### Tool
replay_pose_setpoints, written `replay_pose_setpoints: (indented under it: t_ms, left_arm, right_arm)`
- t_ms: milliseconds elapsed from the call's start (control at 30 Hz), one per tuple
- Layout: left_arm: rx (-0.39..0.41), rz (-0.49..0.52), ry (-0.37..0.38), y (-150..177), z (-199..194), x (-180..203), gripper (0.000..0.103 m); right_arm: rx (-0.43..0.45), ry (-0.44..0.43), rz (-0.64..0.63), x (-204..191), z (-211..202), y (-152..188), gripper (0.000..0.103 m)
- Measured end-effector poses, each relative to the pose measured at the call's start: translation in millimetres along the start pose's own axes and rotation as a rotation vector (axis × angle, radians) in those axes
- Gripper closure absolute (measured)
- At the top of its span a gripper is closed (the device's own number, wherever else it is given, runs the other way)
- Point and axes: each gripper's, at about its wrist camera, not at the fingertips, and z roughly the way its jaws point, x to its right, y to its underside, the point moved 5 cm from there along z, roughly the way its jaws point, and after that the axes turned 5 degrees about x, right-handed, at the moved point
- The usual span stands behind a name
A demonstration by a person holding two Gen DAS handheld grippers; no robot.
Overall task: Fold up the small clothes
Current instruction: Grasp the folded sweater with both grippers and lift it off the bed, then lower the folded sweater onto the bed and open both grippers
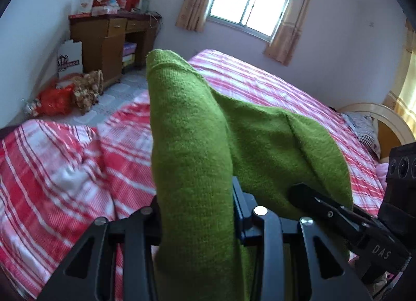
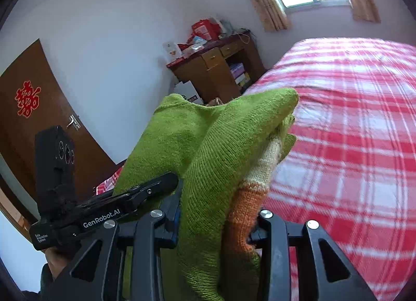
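A small green knitted garment (image 1: 187, 145) with cream and orange stripes (image 2: 249, 191) is held up in the air above the bed. My left gripper (image 1: 197, 212) is shut on one part of it; the knit drapes over and hides the fingertips. My right gripper (image 2: 218, 212) is shut on another part, the fabric bunched between its fingers. The two grippers are close side by side: the right one shows in the left wrist view (image 1: 338, 212), the left one in the right wrist view (image 2: 135, 197).
A bed with a red and white plaid cover (image 1: 65, 160) lies below and ahead (image 2: 351, 132). A wooden desk with clutter (image 1: 109, 40) stands in the corner, bags and a toy (image 1: 78, 90) on the floor. A brown door (image 2: 39, 124) is at left, a headboard (image 1: 384, 119) at right.
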Motion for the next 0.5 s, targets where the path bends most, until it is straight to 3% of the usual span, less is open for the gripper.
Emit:
replay_pose_setpoints:
  t_ms: [233,433,500]
  left_arm:
    - [0.040,0.052,-0.067,-22,37,-16,0.065]
    - [0.016,0.087,-0.159,-22,89,-29,0.065]
    - [-0.034,0.070,-0.218,-14,112,-43,0.056]
  right_arm:
    - [0.035,-0.005,-0.047,4,50,-25,0.067]
    - [0.031,0.060,-0.065,33,111,-31,0.067]
    - [-0.008,0.113,-0.083,48,137,-28,0.067]
